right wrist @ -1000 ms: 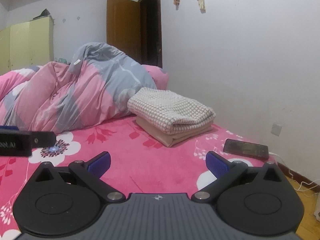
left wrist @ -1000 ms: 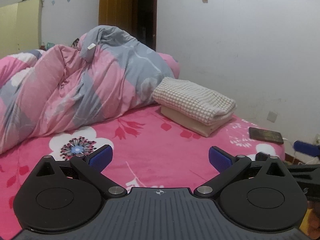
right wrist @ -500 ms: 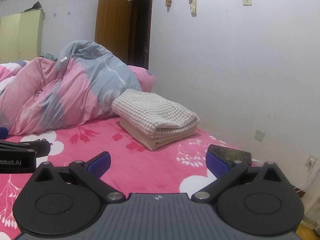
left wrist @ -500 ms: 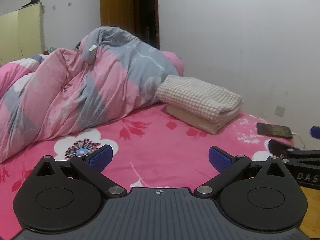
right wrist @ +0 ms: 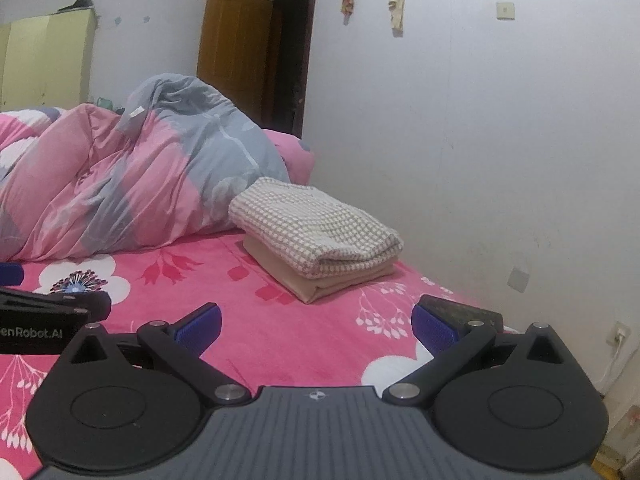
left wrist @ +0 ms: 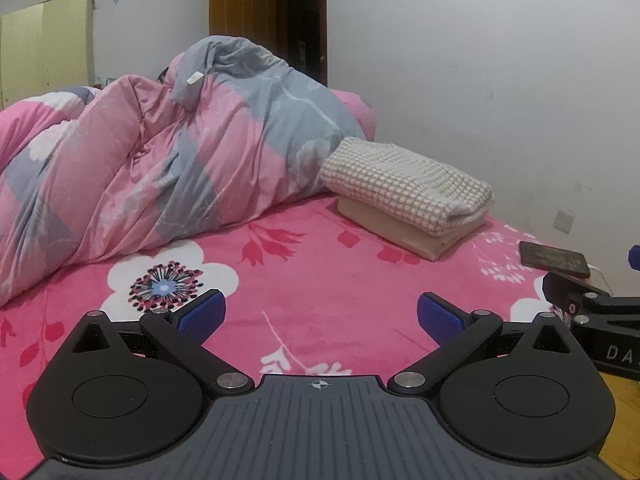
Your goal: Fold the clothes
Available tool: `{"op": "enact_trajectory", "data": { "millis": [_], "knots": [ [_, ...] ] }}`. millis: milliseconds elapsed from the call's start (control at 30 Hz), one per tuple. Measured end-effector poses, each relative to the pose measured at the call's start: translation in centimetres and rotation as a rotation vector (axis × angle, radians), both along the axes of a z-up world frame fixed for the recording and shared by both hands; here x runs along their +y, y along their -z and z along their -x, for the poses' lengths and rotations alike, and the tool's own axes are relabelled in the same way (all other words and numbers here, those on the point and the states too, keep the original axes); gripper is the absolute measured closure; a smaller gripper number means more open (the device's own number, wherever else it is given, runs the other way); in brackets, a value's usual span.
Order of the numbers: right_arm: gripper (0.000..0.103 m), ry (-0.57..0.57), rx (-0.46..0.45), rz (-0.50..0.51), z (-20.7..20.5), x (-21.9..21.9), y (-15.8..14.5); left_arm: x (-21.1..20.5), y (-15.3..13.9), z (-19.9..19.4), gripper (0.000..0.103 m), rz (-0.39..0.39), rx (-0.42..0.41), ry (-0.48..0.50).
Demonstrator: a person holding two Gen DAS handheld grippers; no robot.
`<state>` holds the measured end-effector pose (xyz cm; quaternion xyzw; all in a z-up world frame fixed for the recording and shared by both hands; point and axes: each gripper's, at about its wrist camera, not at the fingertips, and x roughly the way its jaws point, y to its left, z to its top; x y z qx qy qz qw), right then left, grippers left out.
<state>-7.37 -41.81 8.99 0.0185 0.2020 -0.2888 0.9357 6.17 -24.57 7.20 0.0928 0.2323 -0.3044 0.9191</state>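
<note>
Checked garment folded atop beige one (neat stack), both tools wide open, empty.

Two folded garments: one checked, one beige. One quilt, one phone, two grippers.

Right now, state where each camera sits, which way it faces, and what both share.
Left wrist: on the left gripper, low over the bed, facing the folded clothes; own open fingers show, right gripper at right edge.
Right wrist: on the right gripper, facing the same stack; own open fingers show, left gripper at left edge.
Shared: stack, quilt, phone, door.
</note>
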Motion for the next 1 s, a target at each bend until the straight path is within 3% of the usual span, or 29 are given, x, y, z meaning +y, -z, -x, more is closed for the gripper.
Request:
{"op": "enact_trajectory", "data": {
  "millis": [1000],
  "knots": [
    [0.000,0.005,0.022,-0.012,-0.35,0.11,0.60,0.21,0.63,-0.70,0.000,-0.004,0.047,-0.005]
  ]
}}
